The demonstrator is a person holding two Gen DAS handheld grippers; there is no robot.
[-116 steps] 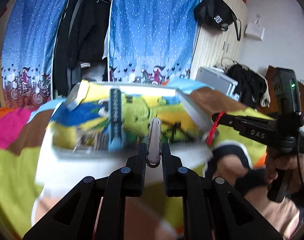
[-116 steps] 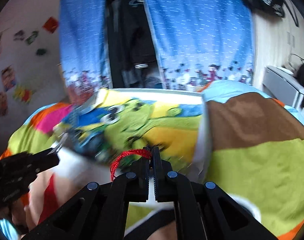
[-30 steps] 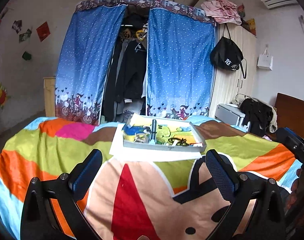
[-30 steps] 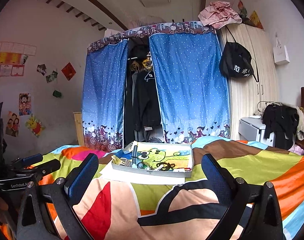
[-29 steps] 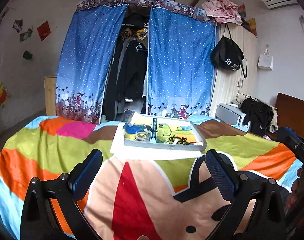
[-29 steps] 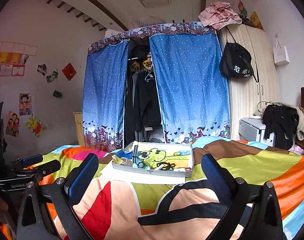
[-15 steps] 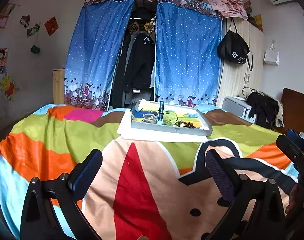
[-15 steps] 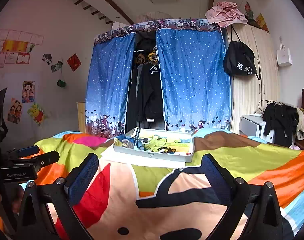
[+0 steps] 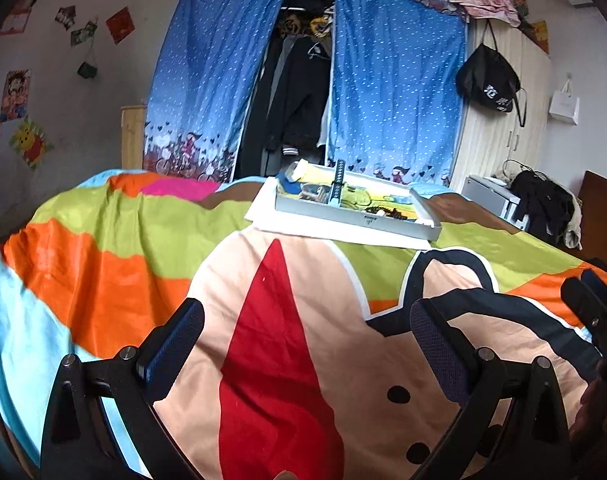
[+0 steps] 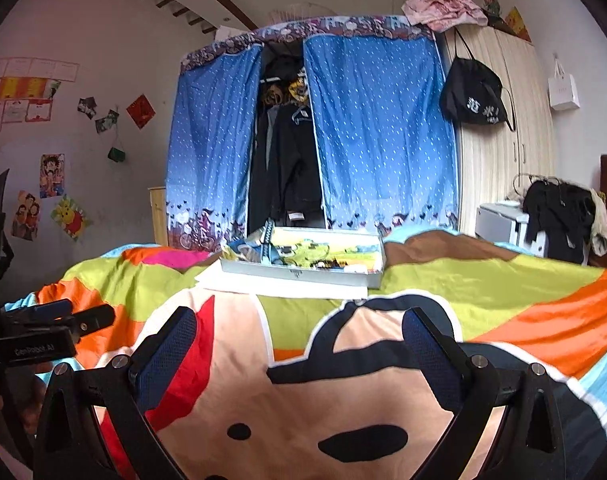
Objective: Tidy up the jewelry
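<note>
Both grippers, left gripper [image 9: 305, 344] and right gripper [image 10: 299, 346], gape empty; tray [image 10: 295, 274] at twelve o'clock could tip on the soft bed [image 10: 483, 284], spilling jewelry

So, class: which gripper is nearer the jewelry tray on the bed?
Neither is clearly nearer. The left gripper and the right gripper both sit well back from the jewelry tray, open and empty.

Wide-open right hand-held gripper [image 10: 299, 340], jewelry tray [image 10: 299, 272] well beyond
</note>
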